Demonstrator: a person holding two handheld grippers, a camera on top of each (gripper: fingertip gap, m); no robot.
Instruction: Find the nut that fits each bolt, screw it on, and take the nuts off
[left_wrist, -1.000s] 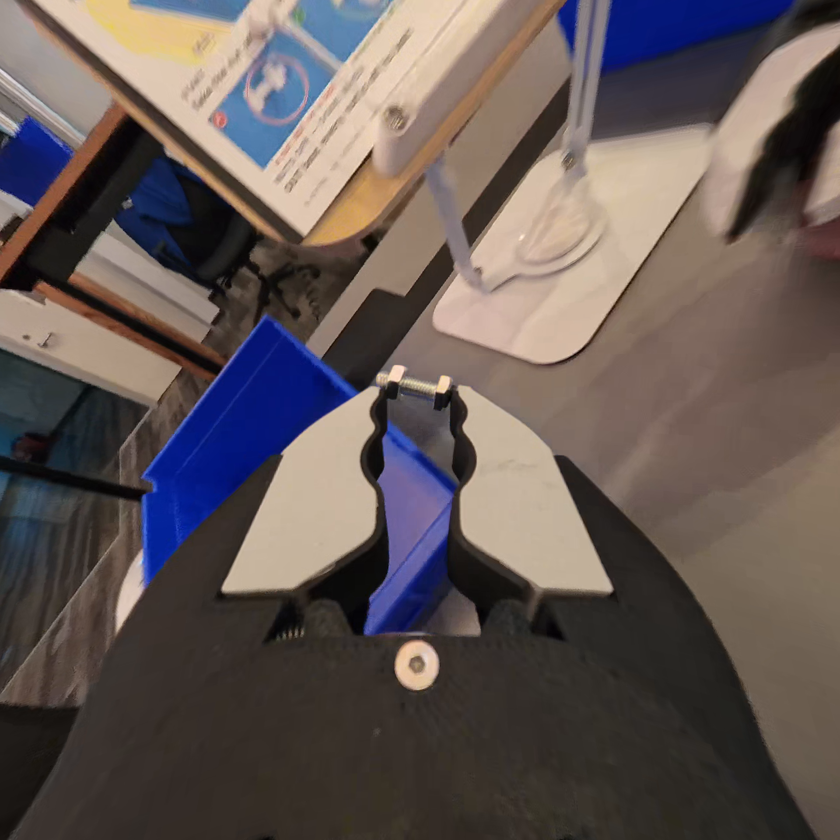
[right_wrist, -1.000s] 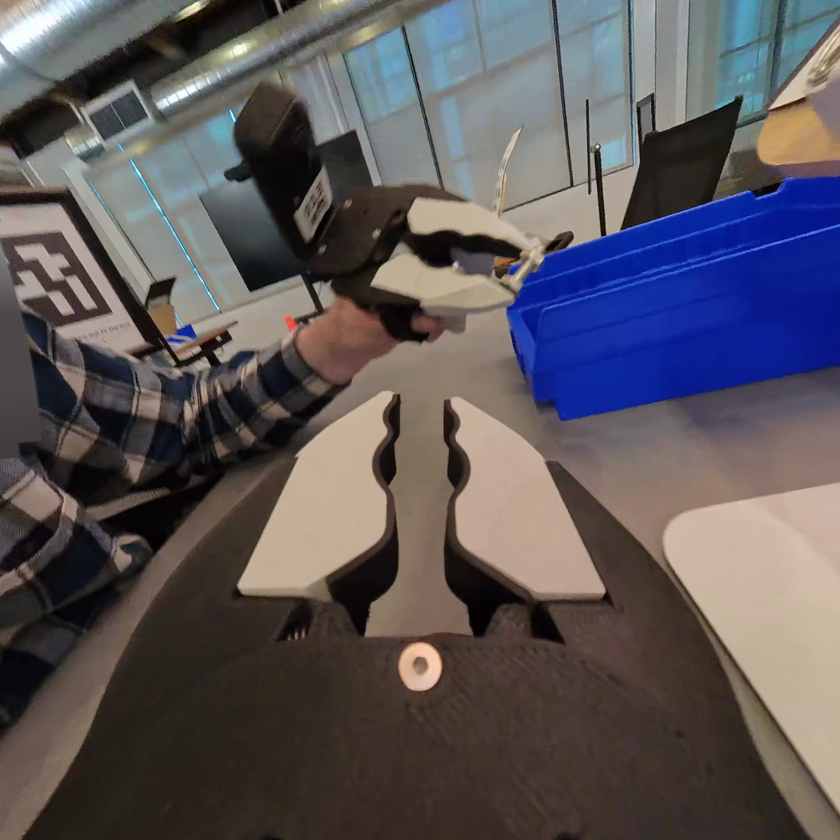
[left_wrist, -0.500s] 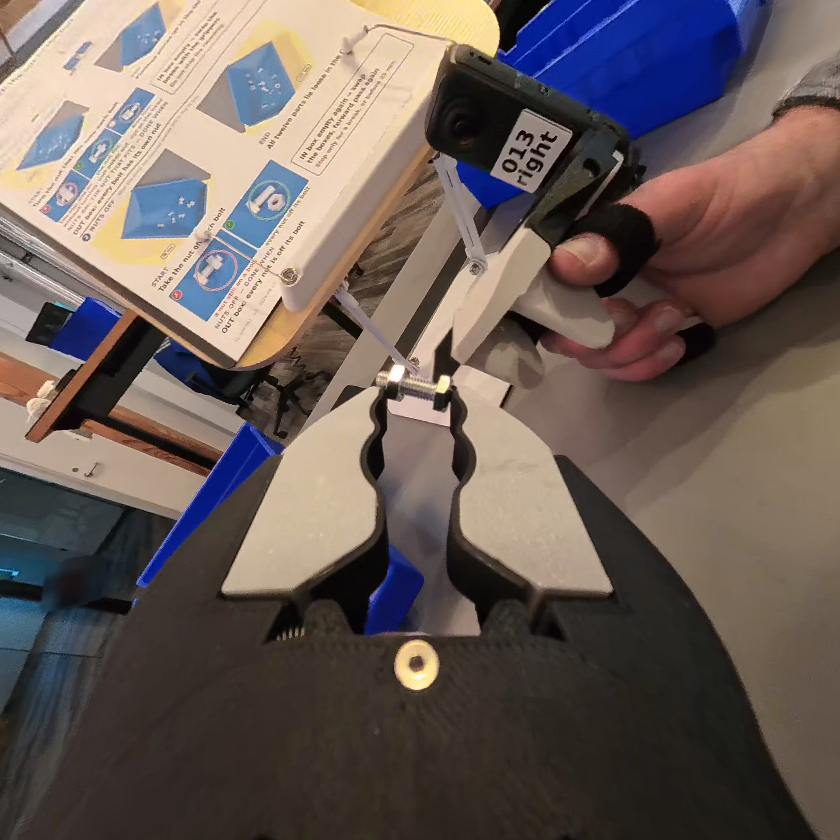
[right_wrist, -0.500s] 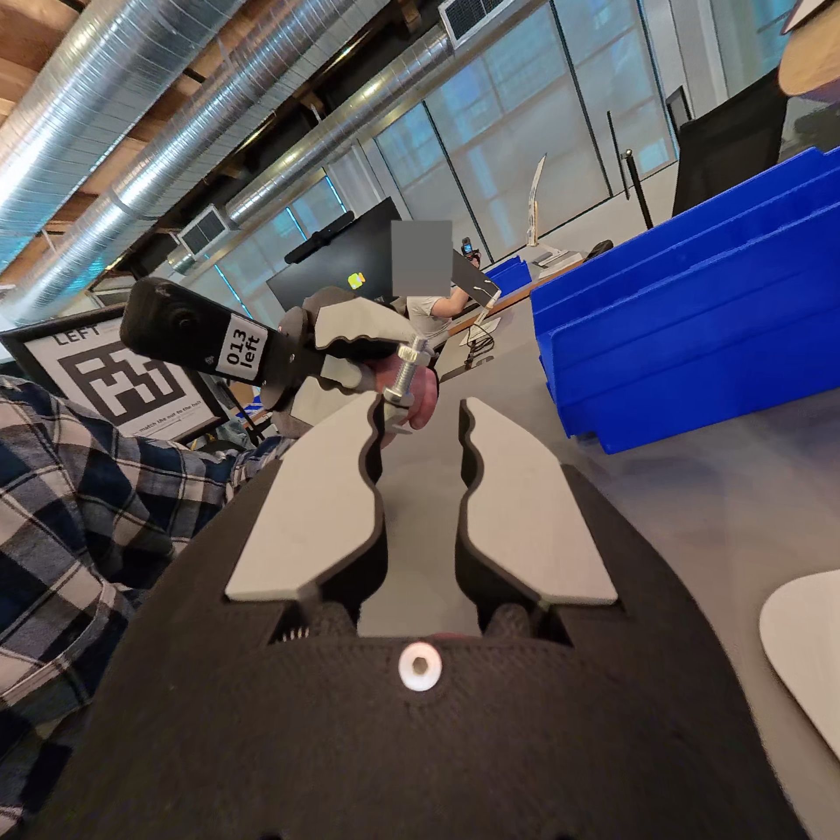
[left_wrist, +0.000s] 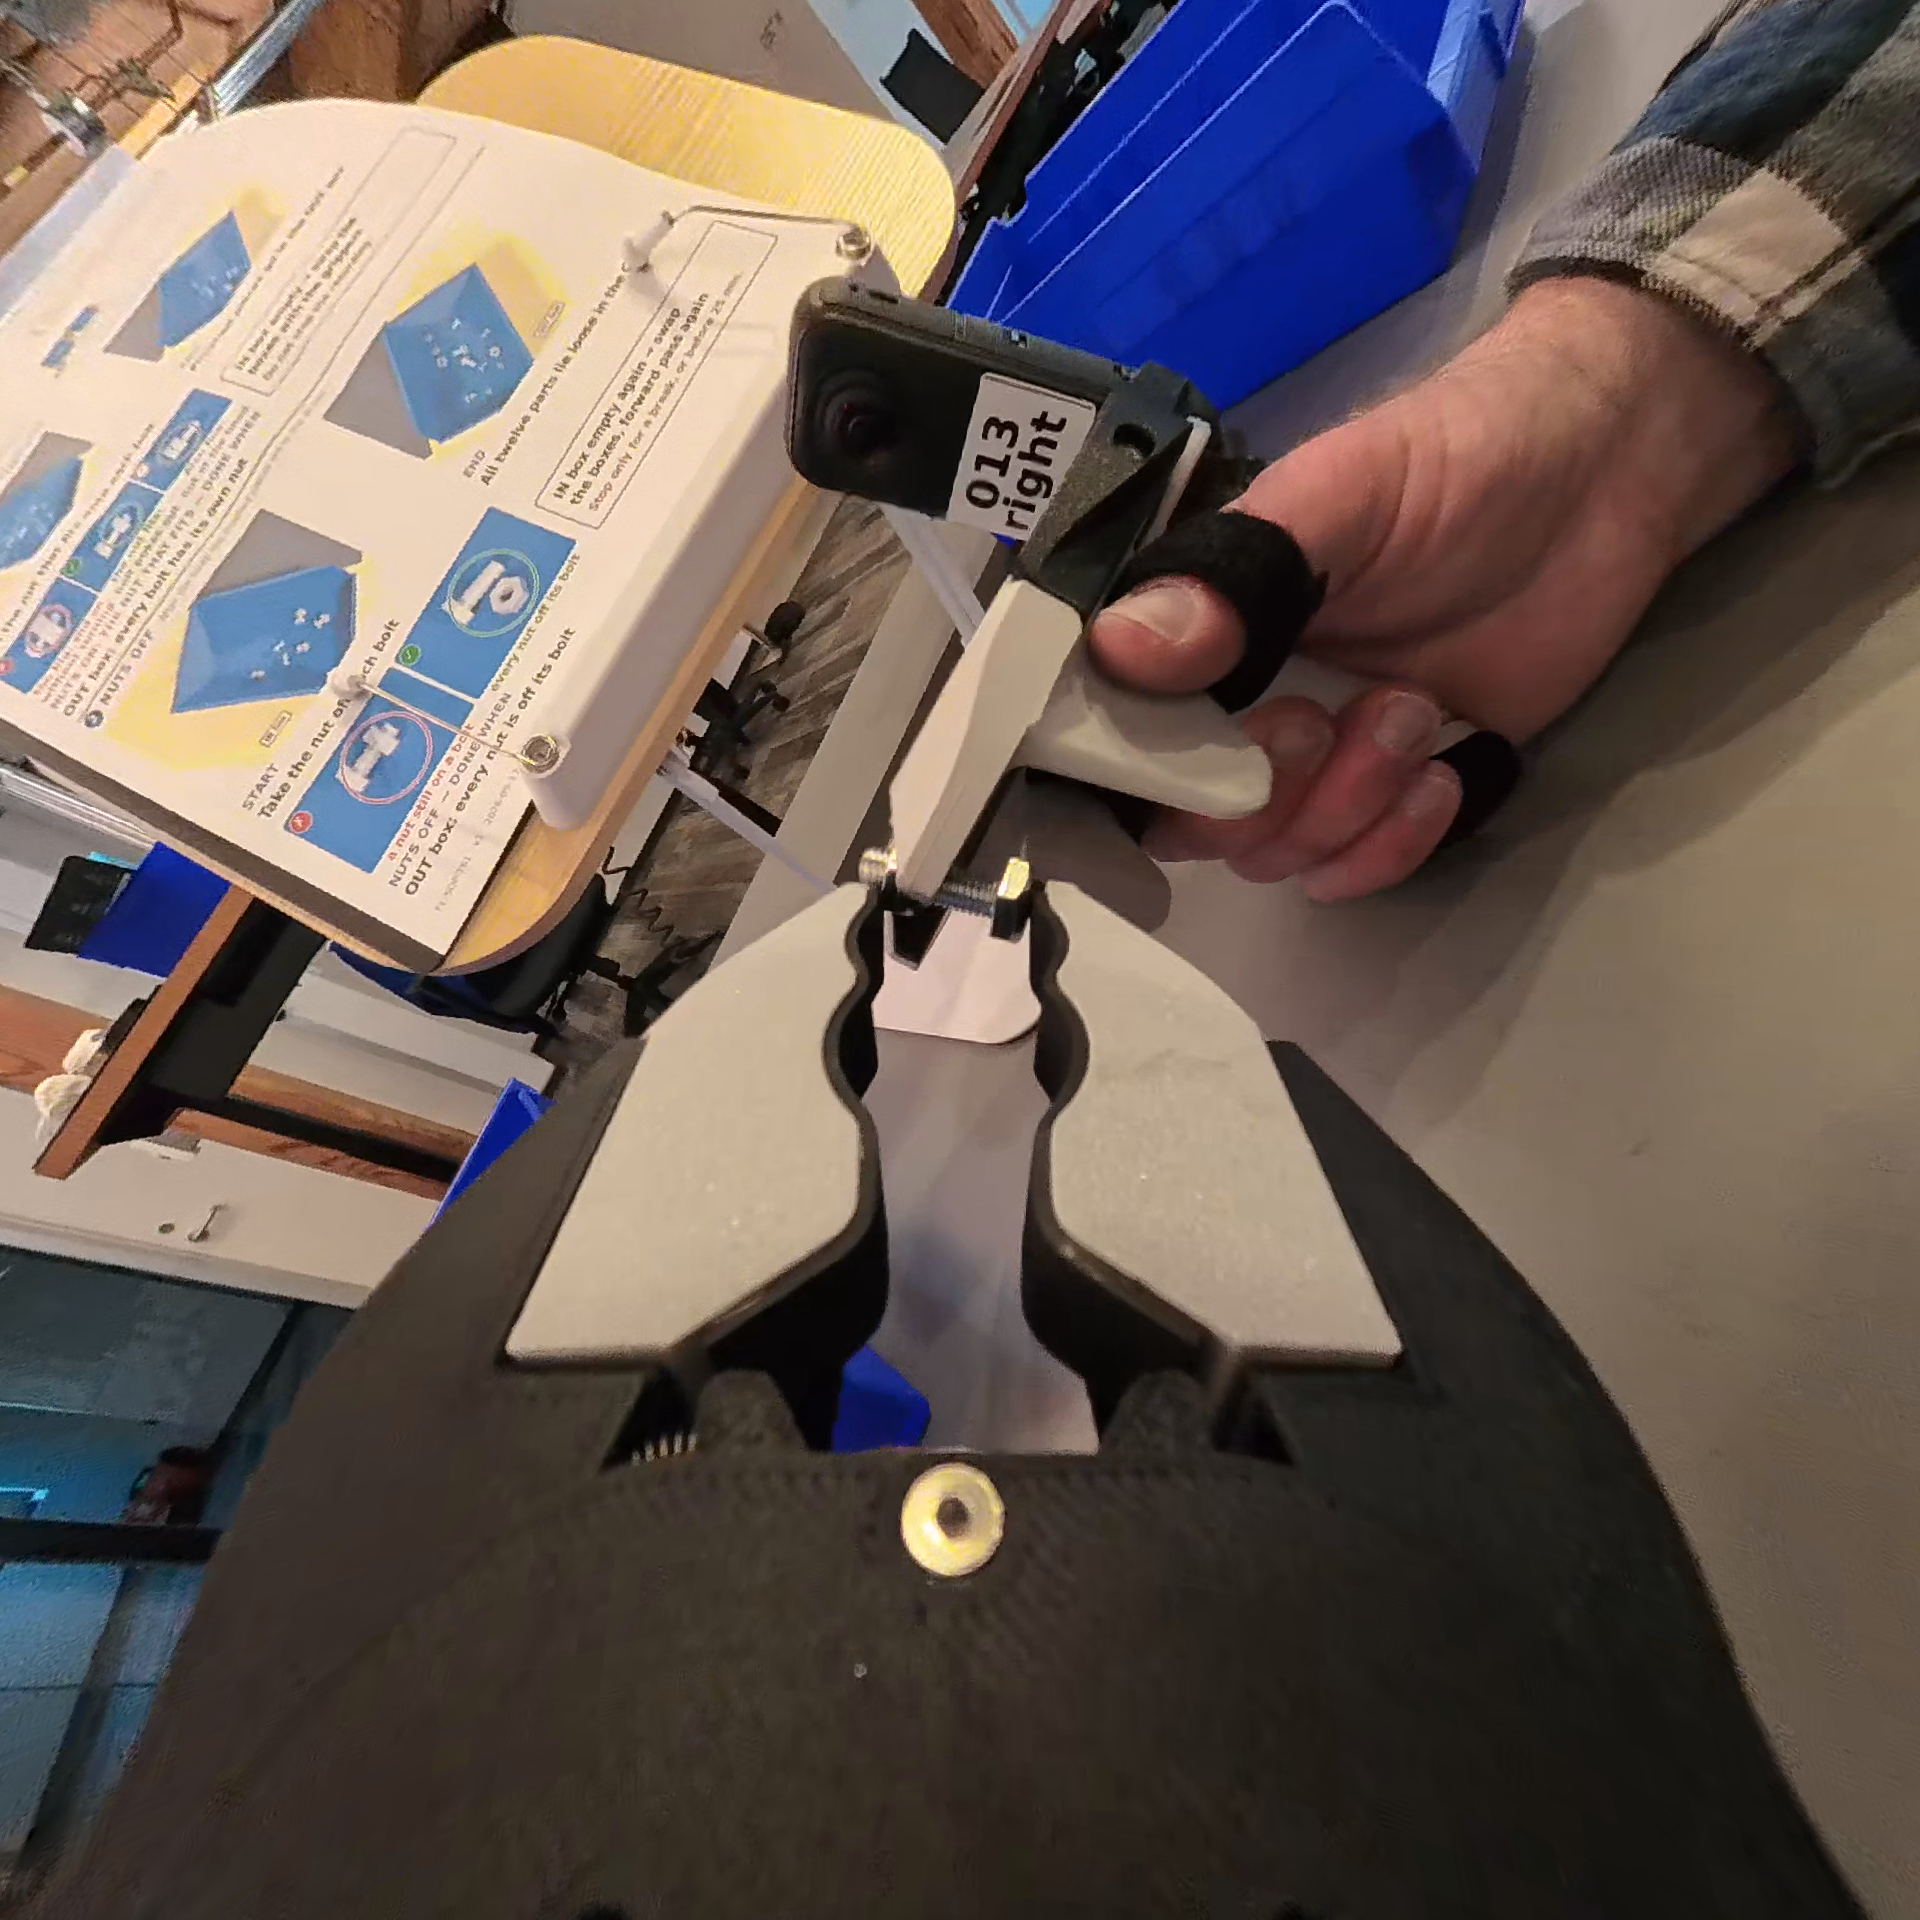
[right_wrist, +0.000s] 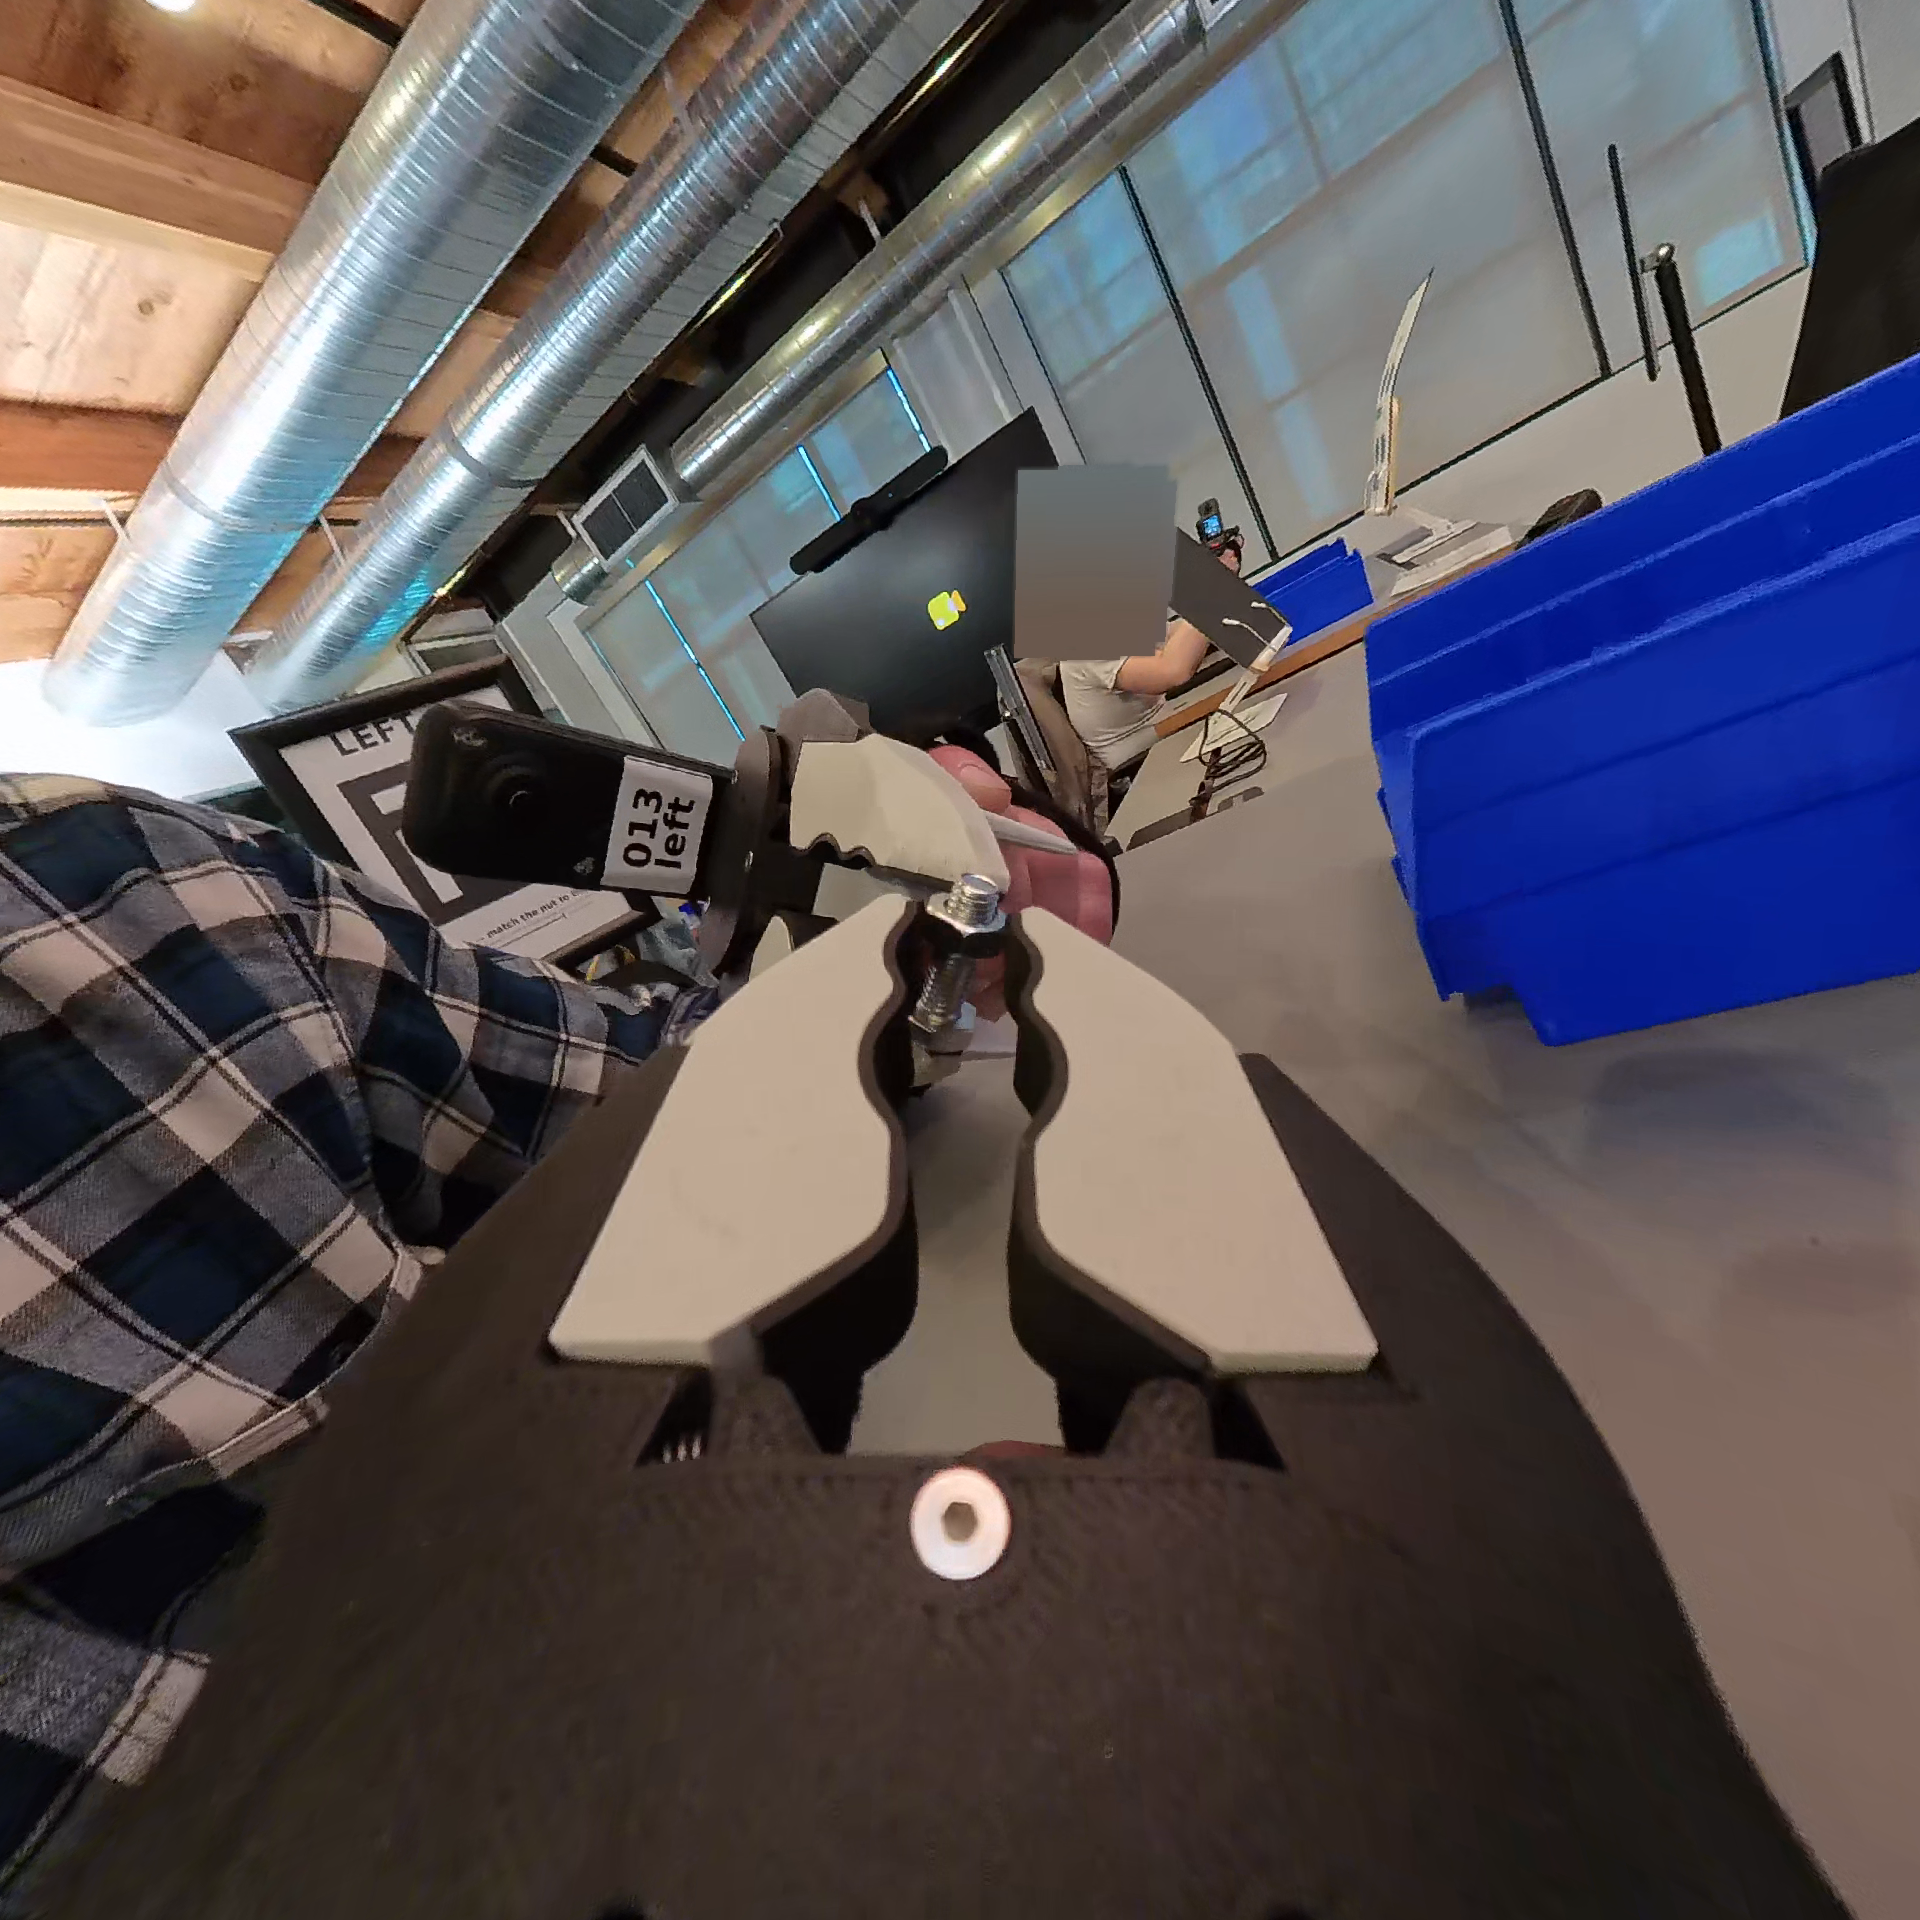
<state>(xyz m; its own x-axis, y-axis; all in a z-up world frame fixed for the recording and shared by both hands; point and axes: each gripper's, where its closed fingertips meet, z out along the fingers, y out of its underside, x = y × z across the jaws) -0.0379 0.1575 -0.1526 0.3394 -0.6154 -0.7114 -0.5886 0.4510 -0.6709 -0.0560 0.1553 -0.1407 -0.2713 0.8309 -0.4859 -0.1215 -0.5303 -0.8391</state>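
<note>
My left gripper (left_wrist: 945, 914) is shut on a silver bolt (left_wrist: 961, 896), clamped lengthwise between its fingertips with the head at the right tip. It holds the bolt up above the grey table (left_wrist: 1558, 1143). My right gripper (right_wrist: 961, 930) is shut on the silver nut (right_wrist: 964, 916), which sits near the threaded end of the bolt (right_wrist: 940, 987). In the left wrist view one right finger (left_wrist: 966, 748) covers the nut, and only the bolt's end shows beside it. The left gripper's upper finger (right_wrist: 894, 821) shows just behind the nut in the right wrist view.
Stacked blue bins (right_wrist: 1662, 779) stand on the table to the right and also show in the left wrist view (left_wrist: 1226, 187). An instruction board (left_wrist: 364, 468) on a white stand (left_wrist: 956, 997) is behind the bolt. A person (right_wrist: 1122, 696) sits at a far table. My left and right fingertips are right by each other.
The two grippers came together. My right gripper opened wider, moved onto the bolt's threaded end and closed on the nut. My left gripper kept its hold on the bolt throughout.
</note>
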